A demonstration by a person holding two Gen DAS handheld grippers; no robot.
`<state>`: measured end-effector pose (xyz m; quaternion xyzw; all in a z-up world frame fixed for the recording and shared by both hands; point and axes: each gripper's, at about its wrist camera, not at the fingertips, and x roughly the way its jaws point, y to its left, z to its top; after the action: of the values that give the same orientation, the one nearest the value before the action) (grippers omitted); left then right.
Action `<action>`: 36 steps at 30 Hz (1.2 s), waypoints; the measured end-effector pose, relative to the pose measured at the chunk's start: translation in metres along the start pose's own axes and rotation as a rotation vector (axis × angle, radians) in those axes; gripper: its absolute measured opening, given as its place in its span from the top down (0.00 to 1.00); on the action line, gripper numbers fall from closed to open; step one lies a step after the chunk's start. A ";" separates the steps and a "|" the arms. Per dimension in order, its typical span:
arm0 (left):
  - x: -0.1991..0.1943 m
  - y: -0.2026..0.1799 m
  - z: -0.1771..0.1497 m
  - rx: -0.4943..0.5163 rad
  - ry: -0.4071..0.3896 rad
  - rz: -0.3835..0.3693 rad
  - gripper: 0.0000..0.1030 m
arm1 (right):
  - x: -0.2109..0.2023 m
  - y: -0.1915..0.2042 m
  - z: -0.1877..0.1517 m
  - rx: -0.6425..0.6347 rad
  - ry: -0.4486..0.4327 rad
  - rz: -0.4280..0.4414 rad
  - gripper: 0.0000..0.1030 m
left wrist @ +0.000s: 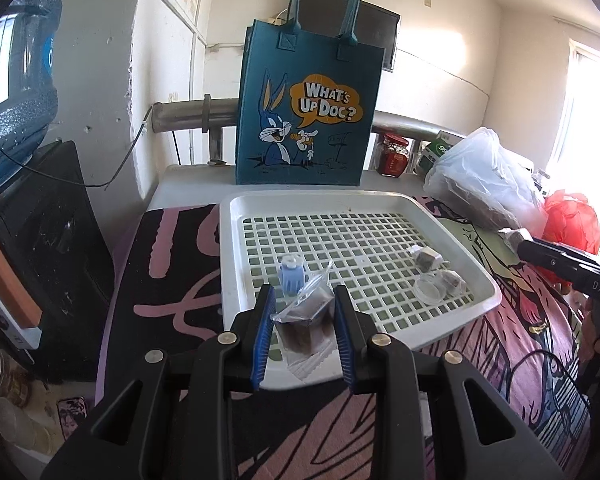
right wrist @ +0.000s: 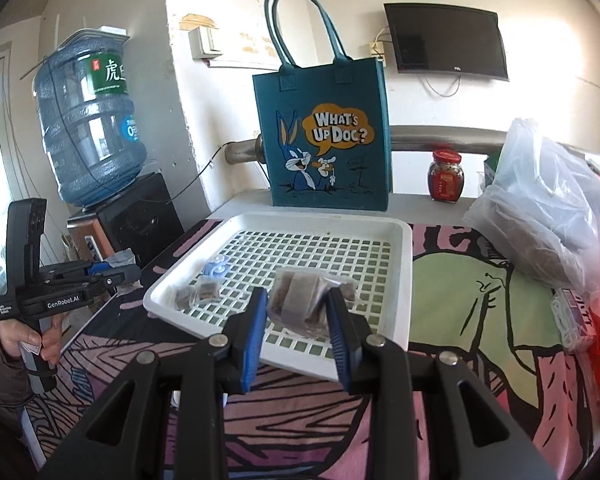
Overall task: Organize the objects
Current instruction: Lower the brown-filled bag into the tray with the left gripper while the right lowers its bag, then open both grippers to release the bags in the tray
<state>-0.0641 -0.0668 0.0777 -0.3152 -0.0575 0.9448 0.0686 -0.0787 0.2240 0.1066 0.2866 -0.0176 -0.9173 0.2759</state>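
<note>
Left tongs [left wrist: 303, 322] pinch a clear snack packet [left wrist: 306, 314]; right tongs [right wrist: 298, 322] pinch a wrapped brown block [right wrist: 300, 302].

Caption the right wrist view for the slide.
Right hand-held gripper shut on a wrapped brown block above the white tray, blue tote bag behind.

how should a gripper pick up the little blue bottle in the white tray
Grip the small blue bottle across its ribbed body below the cap, coming from above. It seems to stand upright in the white tray, and its narrow sides suit two fingers.
</note>
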 end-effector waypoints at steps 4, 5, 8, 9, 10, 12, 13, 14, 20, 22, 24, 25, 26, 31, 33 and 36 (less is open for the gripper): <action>0.034 0.001 0.004 -0.030 0.068 -0.001 0.73 | 0.046 -0.011 0.002 0.035 0.096 -0.008 0.71; 0.041 -0.002 0.004 -0.016 0.078 0.015 0.73 | 0.058 -0.014 0.001 0.039 0.119 -0.021 0.71; 0.057 -0.006 0.000 -0.019 0.095 0.027 0.73 | 0.086 -0.023 -0.005 0.044 0.174 -0.069 0.71; 0.062 -0.006 -0.002 -0.027 0.103 0.030 0.73 | 0.093 -0.025 -0.007 0.044 0.187 -0.085 0.71; 0.067 -0.006 -0.003 -0.028 0.110 0.035 0.73 | 0.098 -0.028 -0.008 0.045 0.196 -0.087 0.71; 0.072 -0.006 -0.005 -0.027 0.104 0.053 0.73 | 0.105 -0.031 -0.009 0.055 0.200 -0.078 0.71; 0.073 -0.005 -0.005 -0.033 0.102 0.056 0.73 | 0.106 -0.032 -0.009 0.057 0.198 -0.067 0.68; 0.073 -0.004 -0.005 -0.042 0.096 0.050 0.73 | 0.107 -0.032 -0.008 0.060 0.197 -0.058 0.67; 0.053 -0.005 -0.001 -0.061 0.015 0.038 0.31 | 0.089 -0.026 -0.007 0.053 0.140 -0.064 0.46; 0.038 -0.007 0.003 -0.053 -0.016 0.024 0.25 | 0.072 -0.025 -0.003 0.060 0.098 -0.052 0.46; 0.018 -0.009 0.006 -0.053 -0.052 0.015 0.19 | 0.049 -0.023 0.002 0.076 0.040 -0.038 0.45; 0.007 -0.009 0.006 -0.054 -0.075 0.009 0.18 | 0.036 -0.022 0.003 0.084 0.011 -0.028 0.44; -0.005 -0.010 0.006 -0.054 -0.102 -0.003 0.14 | 0.023 -0.021 0.004 0.093 -0.019 -0.014 0.43; -0.039 -0.032 -0.009 0.033 -0.124 -0.045 0.08 | -0.024 -0.007 -0.002 0.087 -0.096 0.076 0.35; -0.038 -0.043 -0.022 0.067 -0.077 -0.073 0.08 | -0.026 0.002 -0.008 0.076 -0.063 0.099 0.35; -0.025 -0.059 -0.044 0.118 0.029 -0.066 0.08 | -0.018 0.013 -0.021 0.069 0.010 0.140 0.35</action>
<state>-0.0125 -0.0098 0.0661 -0.3222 -0.0109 0.9391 0.1189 -0.0491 0.2244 0.1010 0.2986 -0.0677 -0.8931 0.3295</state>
